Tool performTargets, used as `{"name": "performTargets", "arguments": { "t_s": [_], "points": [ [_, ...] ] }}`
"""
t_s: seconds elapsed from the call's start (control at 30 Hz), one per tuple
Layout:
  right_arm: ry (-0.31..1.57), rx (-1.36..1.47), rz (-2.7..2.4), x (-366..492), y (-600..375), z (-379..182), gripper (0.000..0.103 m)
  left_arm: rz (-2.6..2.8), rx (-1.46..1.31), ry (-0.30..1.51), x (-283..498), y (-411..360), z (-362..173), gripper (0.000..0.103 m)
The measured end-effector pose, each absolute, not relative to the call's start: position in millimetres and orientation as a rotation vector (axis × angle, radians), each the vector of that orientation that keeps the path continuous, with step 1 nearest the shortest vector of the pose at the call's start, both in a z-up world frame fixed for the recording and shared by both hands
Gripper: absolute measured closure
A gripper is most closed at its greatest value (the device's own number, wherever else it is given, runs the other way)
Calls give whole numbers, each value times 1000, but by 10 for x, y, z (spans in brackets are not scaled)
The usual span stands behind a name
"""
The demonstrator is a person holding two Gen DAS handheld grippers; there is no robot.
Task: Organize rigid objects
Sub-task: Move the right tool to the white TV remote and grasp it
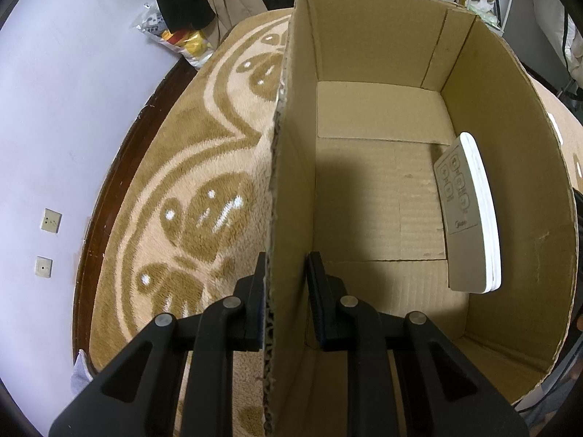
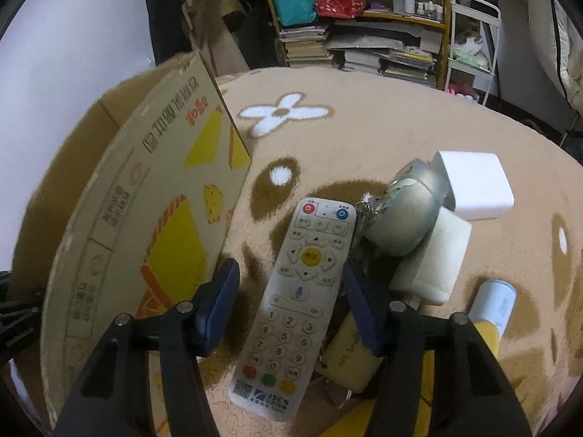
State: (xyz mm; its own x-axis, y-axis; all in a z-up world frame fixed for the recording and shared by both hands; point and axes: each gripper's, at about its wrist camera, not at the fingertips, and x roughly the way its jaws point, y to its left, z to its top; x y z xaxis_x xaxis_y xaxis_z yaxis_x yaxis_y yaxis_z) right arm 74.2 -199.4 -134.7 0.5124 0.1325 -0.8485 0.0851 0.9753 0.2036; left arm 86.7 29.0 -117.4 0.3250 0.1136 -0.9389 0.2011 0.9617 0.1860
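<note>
My left gripper [image 1: 288, 256] is shut on the left wall of an open cardboard box [image 1: 382, 54], one finger outside and one inside. A white air-conditioner remote [image 1: 470, 215] leans against the box's right wall inside. In the right wrist view the box [image 2: 145, 218] stands at the left on the rug. My right gripper [image 2: 289, 264] is open and straddles a white TV remote [image 2: 291, 313] lying on the rug. A gap shows between the left pad and the remote, while the right pad sits close to its edge.
Right of the TV remote lie a silvery mouse [image 2: 408, 215], a white charger block [image 2: 473, 182], a cream block [image 2: 433, 266], a yellow tag [image 2: 346, 360] and a pale blue cylinder [image 2: 495, 302]. Shelves with books [image 2: 364, 47] stand beyond the patterned rug [image 2: 364, 127].
</note>
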Motion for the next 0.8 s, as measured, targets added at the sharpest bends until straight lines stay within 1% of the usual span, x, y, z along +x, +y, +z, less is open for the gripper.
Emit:
{"name": "performTargets", "arguments": {
  "t_s": [0.17,0.3,0.5,0.6,0.67,0.73,0.8],
  "points": [
    [1082,259,18,758,-1974,-1447,42,-57,295,1246,868,287,-1179,84],
    [1085,202,-2,745,-1895,-1473,42,-55,298,1251,878,285,-1182,84],
    [1110,191,-42,773,-1864,-1483,42,-39,301,1252,881,294,-1183,84],
    [1106,152,-65,760,-1825,-1494,47,-35,297,1256,876,303,-1187,84],
    [1107,126,-71,744,-1792,-1493,54,-35,299,1257,871,296,-1186,84],
    [1111,154,-71,728,-1807,-1493,58,-35,301,1256,876,294,-1188,84],
    [1101,149,-76,718,-1808,-1467,59,-37,297,1256,880,297,-1192,85]
  ]
}}
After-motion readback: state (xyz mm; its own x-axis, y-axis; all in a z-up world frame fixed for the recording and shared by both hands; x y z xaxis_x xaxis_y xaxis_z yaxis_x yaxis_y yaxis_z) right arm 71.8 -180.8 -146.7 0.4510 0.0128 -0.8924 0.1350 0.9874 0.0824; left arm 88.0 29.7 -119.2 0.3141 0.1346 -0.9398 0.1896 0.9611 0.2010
